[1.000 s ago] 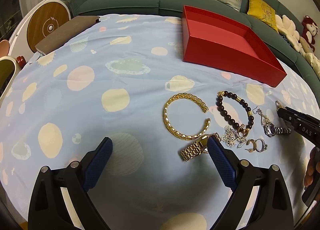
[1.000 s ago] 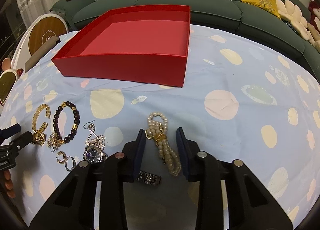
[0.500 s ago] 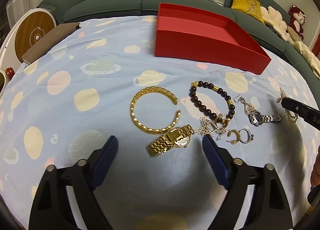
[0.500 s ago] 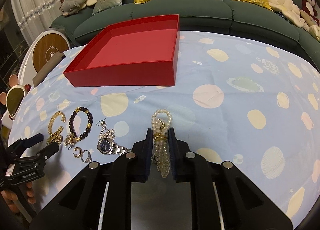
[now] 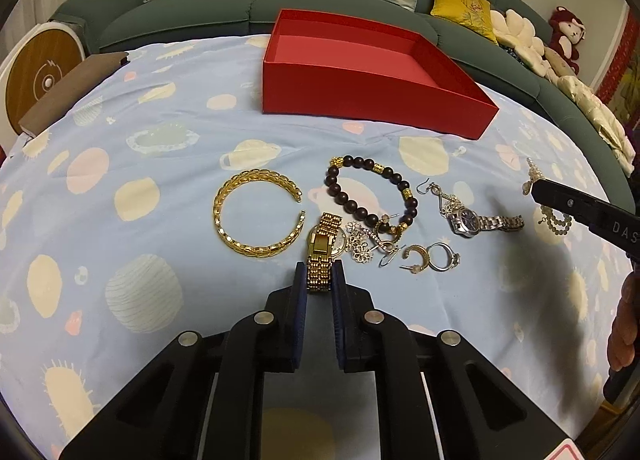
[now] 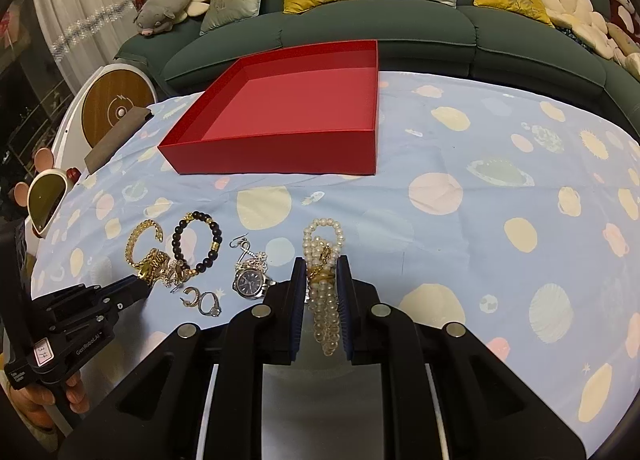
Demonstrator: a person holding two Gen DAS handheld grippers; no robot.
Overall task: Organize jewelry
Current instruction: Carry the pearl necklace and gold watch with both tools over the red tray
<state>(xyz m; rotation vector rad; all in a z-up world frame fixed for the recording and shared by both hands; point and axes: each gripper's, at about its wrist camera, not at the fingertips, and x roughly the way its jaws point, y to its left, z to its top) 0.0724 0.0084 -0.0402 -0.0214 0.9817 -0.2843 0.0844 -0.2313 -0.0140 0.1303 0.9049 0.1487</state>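
Your left gripper [image 5: 319,278] fingers, just closed, grip gold watch [image 5: 325,246] strap on desk [image 5: 160,164]; right gripper [image 6: 320,280] fingers grip pearl bracelet [image 6: 322,260], w/ red box [image 6: 280,120] behind.

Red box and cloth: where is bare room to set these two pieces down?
The red box is empty, all floor free. Bare cloth lies right of the pearl bracelet, and left of the gold bangle. Crowded: between the bangle and silver watch, where the gold watch, beads and earrings bunch.
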